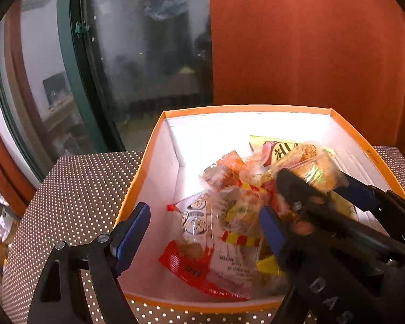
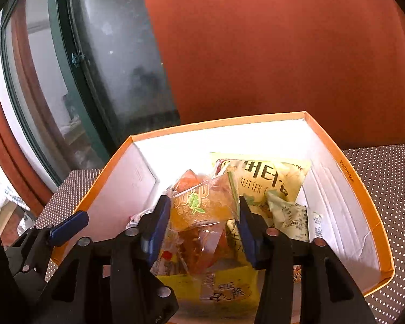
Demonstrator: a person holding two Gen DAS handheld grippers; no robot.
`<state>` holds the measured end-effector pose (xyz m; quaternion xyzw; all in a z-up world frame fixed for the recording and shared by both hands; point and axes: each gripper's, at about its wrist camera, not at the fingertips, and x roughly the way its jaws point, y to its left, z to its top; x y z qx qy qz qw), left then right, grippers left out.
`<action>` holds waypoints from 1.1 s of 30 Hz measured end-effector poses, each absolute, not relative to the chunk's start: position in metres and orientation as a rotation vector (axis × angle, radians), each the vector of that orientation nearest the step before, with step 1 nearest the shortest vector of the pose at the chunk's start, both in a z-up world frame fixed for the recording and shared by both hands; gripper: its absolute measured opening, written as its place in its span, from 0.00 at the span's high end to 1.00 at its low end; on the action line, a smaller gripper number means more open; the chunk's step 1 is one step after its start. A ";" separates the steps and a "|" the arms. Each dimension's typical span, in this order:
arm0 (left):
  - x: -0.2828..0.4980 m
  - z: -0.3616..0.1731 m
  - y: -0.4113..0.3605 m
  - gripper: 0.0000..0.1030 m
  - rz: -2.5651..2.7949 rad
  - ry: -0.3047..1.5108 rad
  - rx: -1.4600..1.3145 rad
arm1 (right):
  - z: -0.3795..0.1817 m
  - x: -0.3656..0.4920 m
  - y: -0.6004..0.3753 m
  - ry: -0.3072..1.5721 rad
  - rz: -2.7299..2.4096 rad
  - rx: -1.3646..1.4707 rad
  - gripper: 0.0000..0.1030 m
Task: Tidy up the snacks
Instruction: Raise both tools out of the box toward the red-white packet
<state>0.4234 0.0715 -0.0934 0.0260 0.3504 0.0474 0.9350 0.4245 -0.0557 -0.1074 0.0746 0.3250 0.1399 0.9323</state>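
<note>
Right gripper [image 2: 202, 213] pinches the orange snack packet [image 2: 202, 205] above the orange box [image 2: 375, 229]; left gripper [image 1: 205, 229] spread inside it. We should lower gently onto the pile before letting go.

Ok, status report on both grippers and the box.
Left gripper open, empty, over orange box. Right gripper shut on orange snack packet above the snack pile. Nothing blocking.

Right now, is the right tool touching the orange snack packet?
Touching. Right wrist view: the right tool has both blue pads pressed against the sides of the orange snack packet, above the box.
</note>
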 end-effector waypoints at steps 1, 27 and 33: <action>0.421 -0.093 0.071 0.18 0.092 0.714 0.054 | -0.107 0.424 -0.054 0.670 0.287 0.148 0.30; 0.302 -0.029 0.042 0.17 -0.005 0.592 0.020 | -0.041 0.316 -0.072 0.585 0.223 0.047 0.21; 0.266 -0.012 0.035 0.17 -0.028 0.548 0.028 | -0.022 0.279 -0.079 0.543 0.235 0.038 0.21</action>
